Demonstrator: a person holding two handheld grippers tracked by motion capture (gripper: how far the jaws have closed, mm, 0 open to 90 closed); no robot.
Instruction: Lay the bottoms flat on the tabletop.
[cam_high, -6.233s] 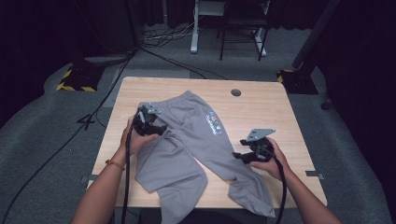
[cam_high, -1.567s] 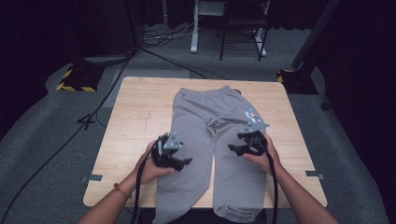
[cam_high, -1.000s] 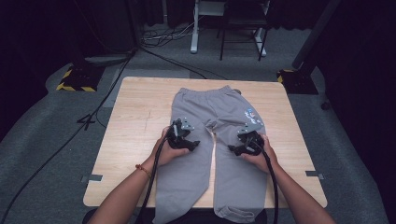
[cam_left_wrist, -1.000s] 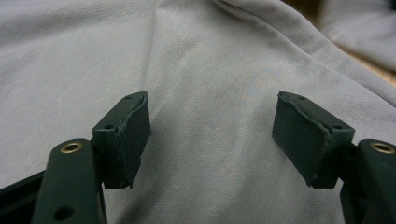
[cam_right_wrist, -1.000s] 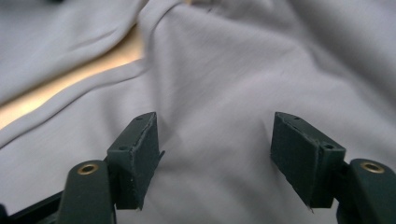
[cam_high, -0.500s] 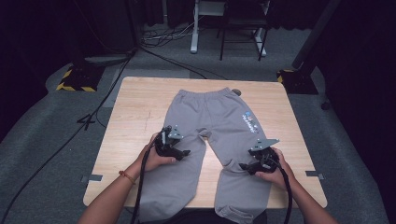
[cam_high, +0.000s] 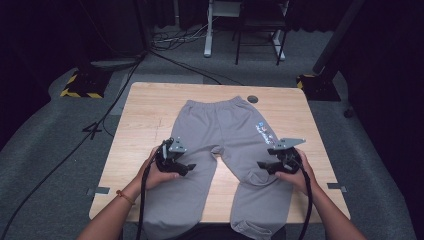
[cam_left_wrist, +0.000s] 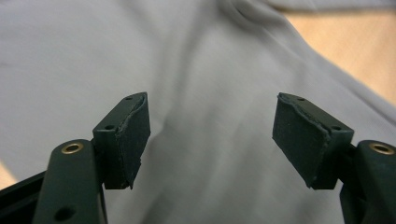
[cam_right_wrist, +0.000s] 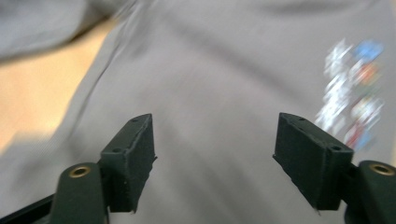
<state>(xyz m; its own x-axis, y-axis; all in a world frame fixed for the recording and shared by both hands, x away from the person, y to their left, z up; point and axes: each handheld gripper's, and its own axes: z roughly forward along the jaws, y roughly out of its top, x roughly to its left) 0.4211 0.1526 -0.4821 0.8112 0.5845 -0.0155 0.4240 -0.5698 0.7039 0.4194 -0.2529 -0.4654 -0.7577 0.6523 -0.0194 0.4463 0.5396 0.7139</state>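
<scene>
Both grippers, L (cam_high: 186, 169) & R (cam_high: 263, 166), wide and empty over pants (cam_high: 225, 130) spread flat on table (cam_high: 150, 105), legs toward near edge for folding.

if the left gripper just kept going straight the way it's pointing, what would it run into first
Most likely the grey sweatpants: the left gripper, jaws open and empty, looks straight onto that fabric. How near it is cannot be judged.

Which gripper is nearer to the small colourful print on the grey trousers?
The right gripper is nearer; it hovers open just below the print on that same leg. The left gripper is over the other leg of the trousers, farther away.
</scene>
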